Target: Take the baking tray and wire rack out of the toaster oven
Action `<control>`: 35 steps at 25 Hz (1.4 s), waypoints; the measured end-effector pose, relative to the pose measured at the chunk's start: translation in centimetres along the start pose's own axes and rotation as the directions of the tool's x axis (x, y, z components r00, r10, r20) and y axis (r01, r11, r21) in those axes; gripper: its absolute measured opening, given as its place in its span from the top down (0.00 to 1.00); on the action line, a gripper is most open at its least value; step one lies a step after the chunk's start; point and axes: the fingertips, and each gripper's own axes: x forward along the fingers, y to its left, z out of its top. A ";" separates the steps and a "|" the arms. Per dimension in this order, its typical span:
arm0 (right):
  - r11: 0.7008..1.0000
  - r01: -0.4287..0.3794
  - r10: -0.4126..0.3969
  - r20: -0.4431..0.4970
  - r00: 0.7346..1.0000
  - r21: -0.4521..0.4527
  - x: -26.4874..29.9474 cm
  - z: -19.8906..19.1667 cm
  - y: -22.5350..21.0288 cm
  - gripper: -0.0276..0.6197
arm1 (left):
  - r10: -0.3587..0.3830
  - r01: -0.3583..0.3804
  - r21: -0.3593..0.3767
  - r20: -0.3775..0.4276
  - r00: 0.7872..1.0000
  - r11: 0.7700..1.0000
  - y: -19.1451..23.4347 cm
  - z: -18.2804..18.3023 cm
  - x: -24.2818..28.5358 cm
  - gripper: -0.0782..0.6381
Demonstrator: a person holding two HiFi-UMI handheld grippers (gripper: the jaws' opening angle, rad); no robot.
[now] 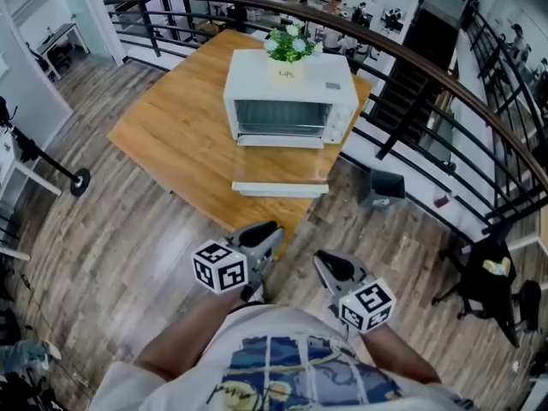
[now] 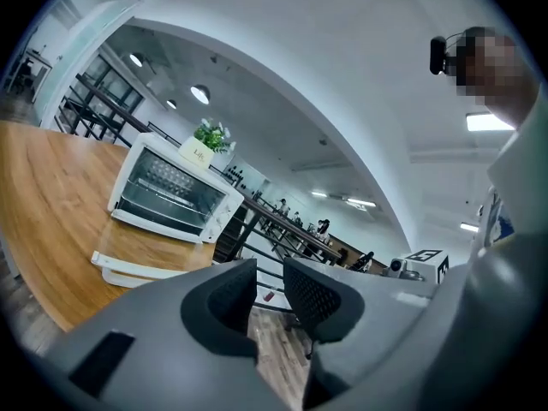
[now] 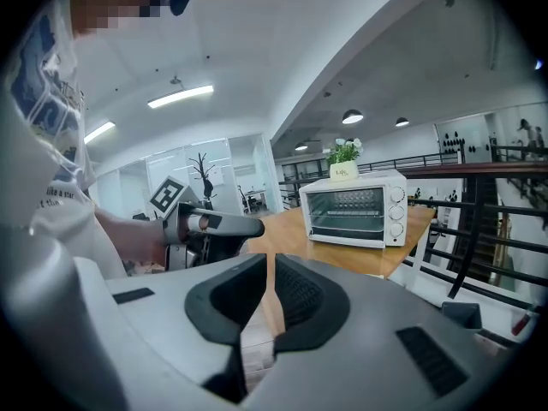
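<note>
Head view, with both gripper views. The white toaster oven stands on the wooden table, near the edge by a dark railing, with a potted plant on its top. Its glass door is folded down flat toward the person. Inside the cavity the grid of the wire rack is visible; the baking tray cannot be told apart from it. The left gripper and right gripper are side by side beyond the table's near corner, well apart from the oven and pointing toward it. The left jaws stand narrowly apart with nothing between them. The right jaws are nearly together, leaving only a thin slit, and hold nothing.
</note>
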 end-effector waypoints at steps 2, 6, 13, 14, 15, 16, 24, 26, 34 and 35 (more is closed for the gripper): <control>1.000 0.014 -0.014 -0.003 1.000 0.008 2.3 0.5 0.3 0.91 | -0.004 0.004 0.001 -0.008 1.000 1.000 2.4 1.1 -0.2 0.77; 0.998 0.057 -0.057 -0.012 0.998 0.029 5.5 2.2 0.2 0.91 | -0.010 0.010 -0.003 -0.033 0.999 1.000 6.4 3.4 0.5 0.74; 0.995 0.095 -0.094 -0.036 0.995 0.039 7.7 2.8 -1.7 0.91 | -0.008 0.006 -0.069 -0.019 1.000 0.998 11.9 5.3 4.7 0.70; 0.995 0.095 -0.093 -0.044 0.995 0.037 7.9 2.8 -2.3 0.91 | -0.011 0.010 -0.089 -0.010 1.000 0.996 12.6 5.7 5.6 0.70; 0.995 0.096 -0.094 -0.050 0.994 0.038 8.1 2.9 -3.0 0.91 | -0.016 0.016 -0.114 0.003 1.000 0.993 13.2 6.1 6.4 0.70; 0.995 0.095 -0.093 -0.053 0.994 0.039 8.3 3.1 -3.6 0.91 | -0.019 0.021 -0.144 0.018 1.000 0.989 13.8 6.5 7.1 0.70; 0.995 0.099 -0.098 -0.049 0.994 0.022 8.1 6.1 -9.7 0.91 | 0.065 -0.031 -0.308 0.100 0.993 0.951 20.0 8.7 13.0 0.70; 0.995 0.102 -0.100 -0.058 0.993 0.019 7.9 6.2 -11.3 0.91 | 0.088 -0.045 -0.333 0.116 0.989 0.942 21.4 9.4 14.4 0.70; 0.994 0.104 -0.101 -0.074 0.992 0.034 7.2 5.9 -16.4 0.91 | 0.204 -0.077 -0.515 0.194 0.960 0.853 27.7 10.3 19.0 0.70; 0.994 0.105 -0.102 -0.078 0.992 0.038 7.1 5.8 -16.8 0.91 | 0.217 -0.077 -0.538 0.201 0.955 0.839 28.3 10.3 19.4 0.70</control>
